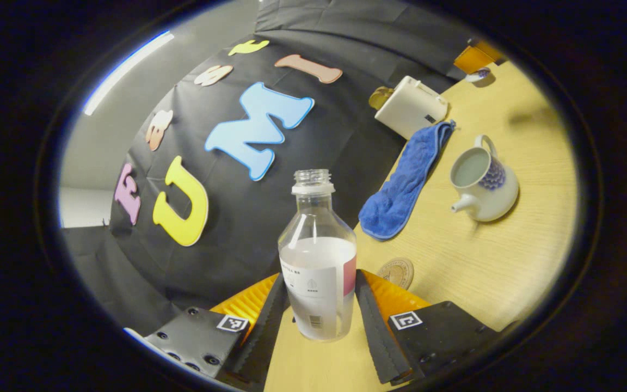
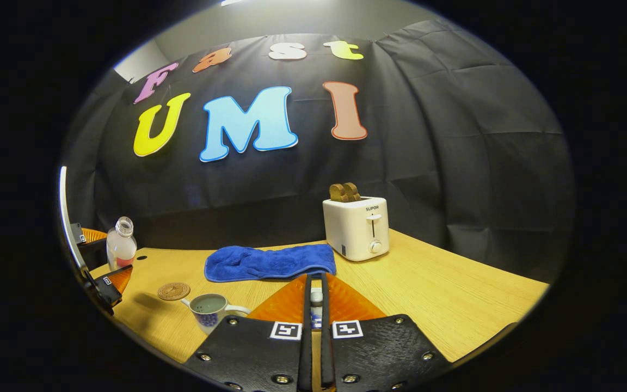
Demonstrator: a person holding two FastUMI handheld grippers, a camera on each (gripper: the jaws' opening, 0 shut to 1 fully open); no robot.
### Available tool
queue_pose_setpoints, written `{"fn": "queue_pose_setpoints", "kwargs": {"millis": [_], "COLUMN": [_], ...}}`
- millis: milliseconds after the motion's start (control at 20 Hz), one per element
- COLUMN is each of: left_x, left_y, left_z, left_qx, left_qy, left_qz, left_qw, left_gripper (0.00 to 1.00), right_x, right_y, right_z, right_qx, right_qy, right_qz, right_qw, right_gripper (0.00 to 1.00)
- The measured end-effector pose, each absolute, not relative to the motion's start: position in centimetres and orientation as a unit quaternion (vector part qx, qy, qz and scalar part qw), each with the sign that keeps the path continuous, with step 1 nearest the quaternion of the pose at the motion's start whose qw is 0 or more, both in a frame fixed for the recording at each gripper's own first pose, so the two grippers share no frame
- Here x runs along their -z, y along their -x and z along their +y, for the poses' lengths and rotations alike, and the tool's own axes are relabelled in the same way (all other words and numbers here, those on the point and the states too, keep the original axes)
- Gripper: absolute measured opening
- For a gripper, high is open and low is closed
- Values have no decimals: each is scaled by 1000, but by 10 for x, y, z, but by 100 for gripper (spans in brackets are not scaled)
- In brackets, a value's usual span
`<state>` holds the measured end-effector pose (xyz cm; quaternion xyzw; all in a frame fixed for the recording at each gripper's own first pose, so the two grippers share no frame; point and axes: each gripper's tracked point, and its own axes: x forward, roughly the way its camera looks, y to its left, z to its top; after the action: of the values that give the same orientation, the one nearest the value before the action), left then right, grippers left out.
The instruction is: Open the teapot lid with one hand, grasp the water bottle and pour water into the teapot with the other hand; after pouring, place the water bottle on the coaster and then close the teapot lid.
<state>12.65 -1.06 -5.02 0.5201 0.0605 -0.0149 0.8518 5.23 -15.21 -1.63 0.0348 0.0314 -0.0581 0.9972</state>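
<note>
**Bottle held upright, lid held clear of pot**

Desk (image 2: pixel 428 288) carried toaster (image 2: pixel 356 227) and blue towel (image 1: pixel 406 182) at the back, out of my way. Teapot (image 1: pixel 482 182) sat open with water inside, so I judged pouring done. My left tool (image 1: pixel 321 305) was clamped on the water bottle (image 1: pixel 319 256), upright to avoid spilling, coaster (image 1: pixel 396 271) just beside. My right tool (image 2: pixel 316 305) was pinched nearly together on a small piece, probably the teapot lid (image 2: pixel 317 298), kept away from the rim.

Staged recording booth, not a home kitchen. Black cloth wall (image 2: pixel 455 163) backs a wooden table (image 2: pixel 455 294). Toaster (image 2: pixel 356 227) at centre frame.
</note>
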Motion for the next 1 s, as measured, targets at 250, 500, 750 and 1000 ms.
{"fn": "queue_pose_setpoints", "kwargs": {"millis": [250,500,750,1000], "left_x": [52,53,59,56], "left_y": [-130,-133,-142,-146], "left_z": [-29,-44,-50,-54], "left_qx": [30,43,63,76], "left_qy": [-573,-632,-677,-716], "left_qz": [47,32,38,34], "left_qw": [817,773,732,693], "left_gripper": [87,87,87,87], "right_x": [19,24,29,30], "right_y": [-50,-52,-52,-50], "right_z": [-155,-156,-155,-154], "right_qx": [57,53,49,47], "right_qy": [-39,-47,-53,-53], "right_qz": [32,34,38,41], "right_qw": [997,997,997,997], "right_gripper": [6,6,6,6]}}
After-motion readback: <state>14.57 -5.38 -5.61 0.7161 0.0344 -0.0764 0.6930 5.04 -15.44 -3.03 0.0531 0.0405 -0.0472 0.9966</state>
